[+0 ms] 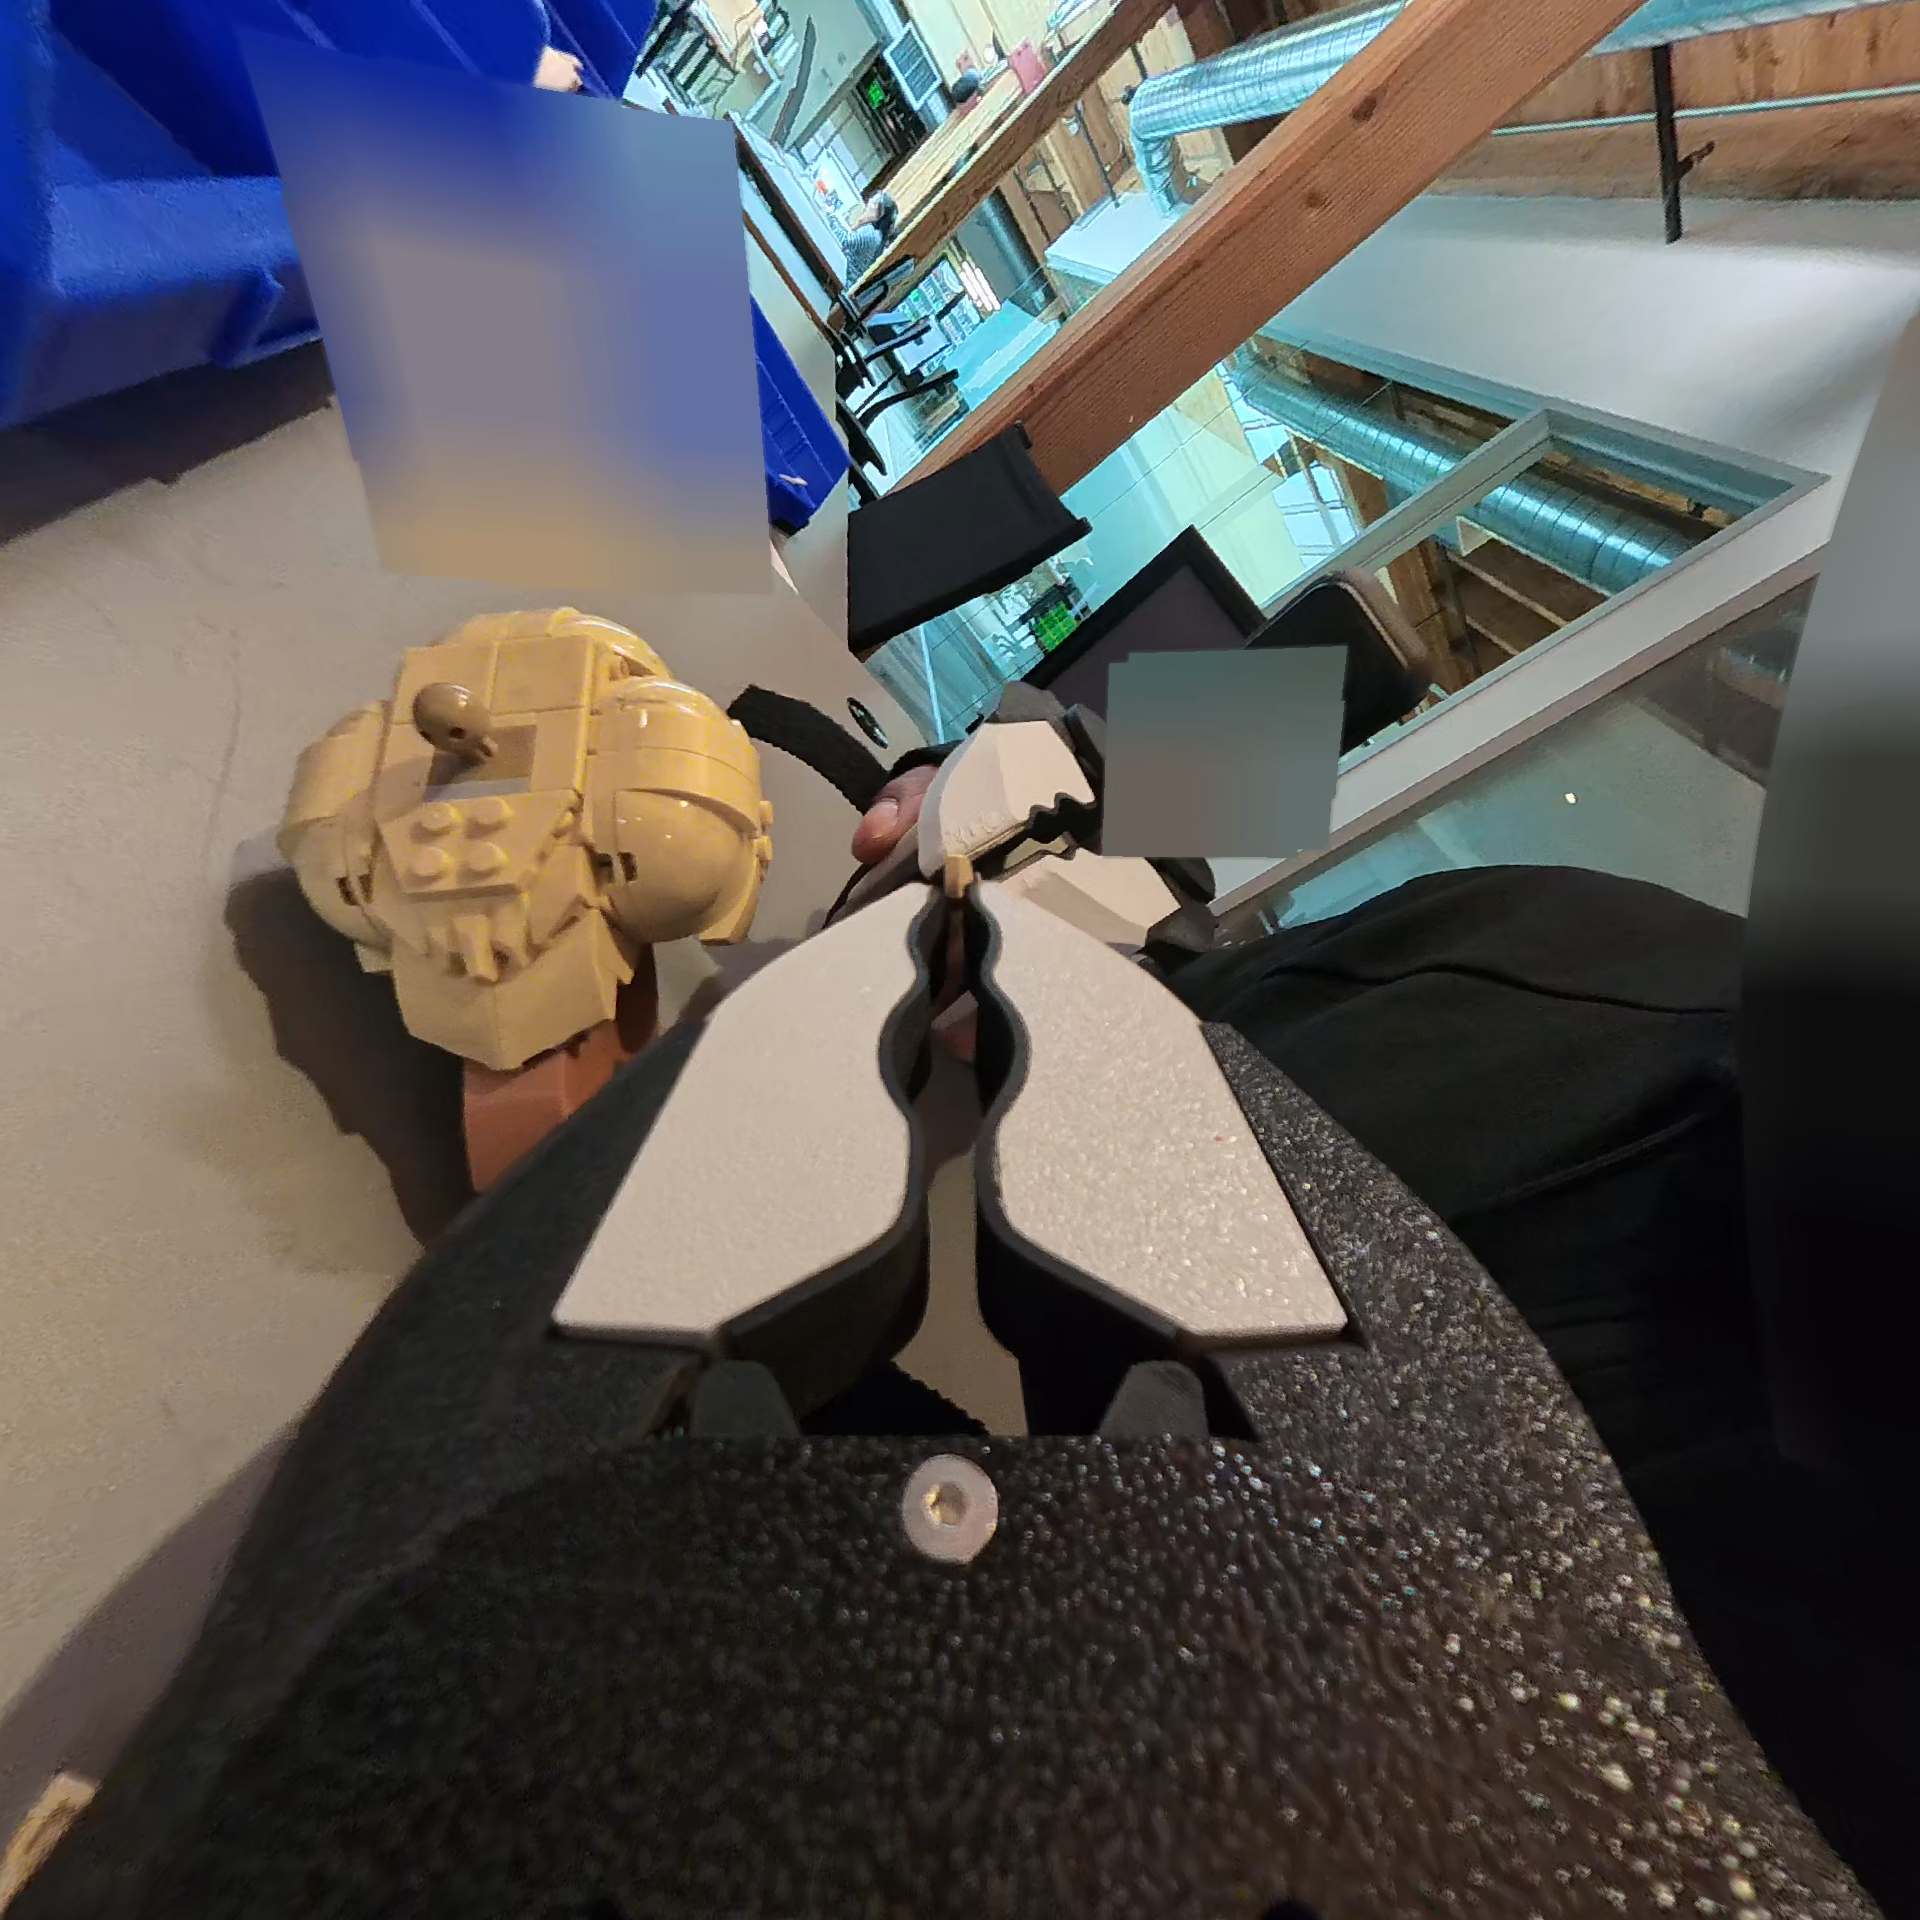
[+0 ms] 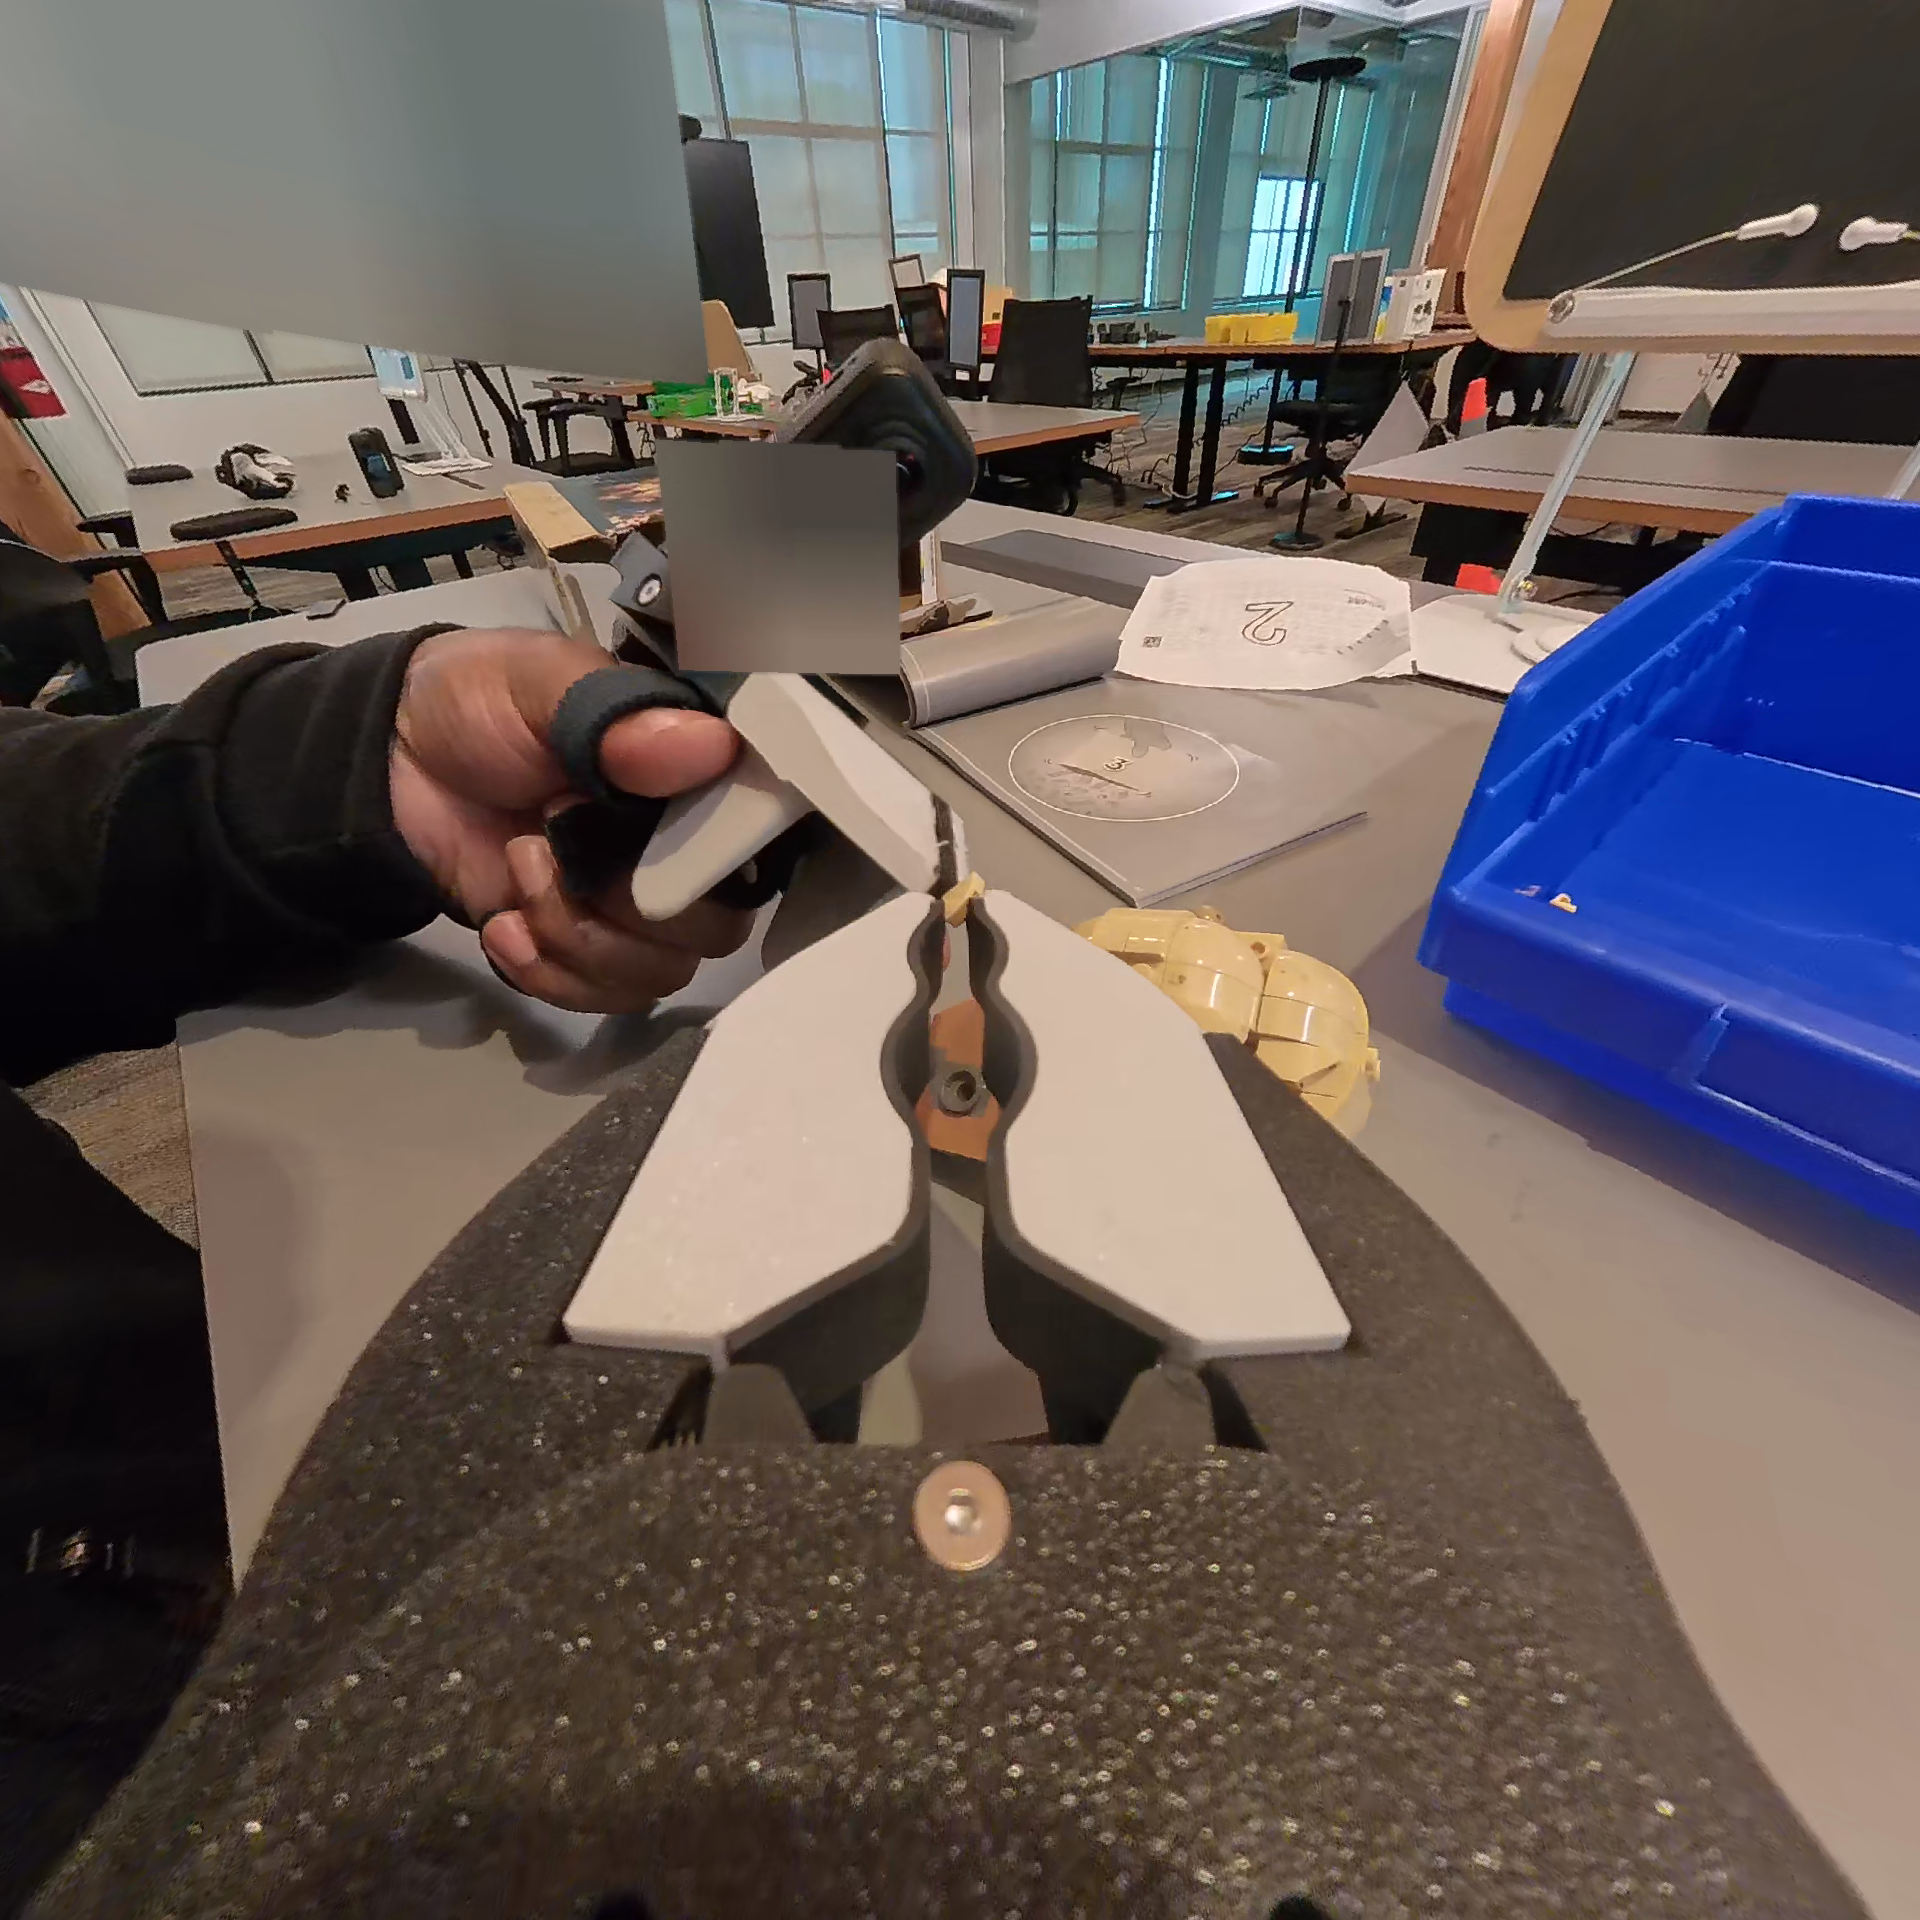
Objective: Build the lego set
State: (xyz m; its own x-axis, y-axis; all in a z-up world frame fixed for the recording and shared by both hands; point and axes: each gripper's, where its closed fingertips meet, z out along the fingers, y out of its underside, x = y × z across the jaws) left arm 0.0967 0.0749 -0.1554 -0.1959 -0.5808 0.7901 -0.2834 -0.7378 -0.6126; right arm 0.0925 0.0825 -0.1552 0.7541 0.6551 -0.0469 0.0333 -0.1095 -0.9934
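Note:
My left gripper point(image 1: 954, 896) and right gripper point(image 2: 958, 906) meet tip to tip above the grey table point(image 2: 1558, 1351). A small tan brick piece point(image 1: 958, 876) sits between them, and both grippers' tips are closed on it; it also shows in the right wrist view point(image 2: 966, 891). The right gripper point(image 1: 1003, 805) shows just beyond the piece in the left wrist view. The left gripper point(image 2: 831, 790), held by a hand point(image 2: 499, 810), shows in the right wrist view. A rounded tan brick model point(image 1: 520, 831) on a brown base point(image 1: 530, 1101) stands to the left; it also shows in the right wrist view point(image 2: 1257, 997).
A blue bin point(image 2: 1714, 831) stands at the right of the table, with more blue bins point(image 1: 125, 208) behind the model. An open grey booklet point(image 2: 1122, 779) and a printed paper sheet point(image 2: 1268, 623) lie farther back. A brown part with a black ring point(image 2: 961, 1096) lies under my right fingers. Left and right tips are no more than a few centimetres apart.

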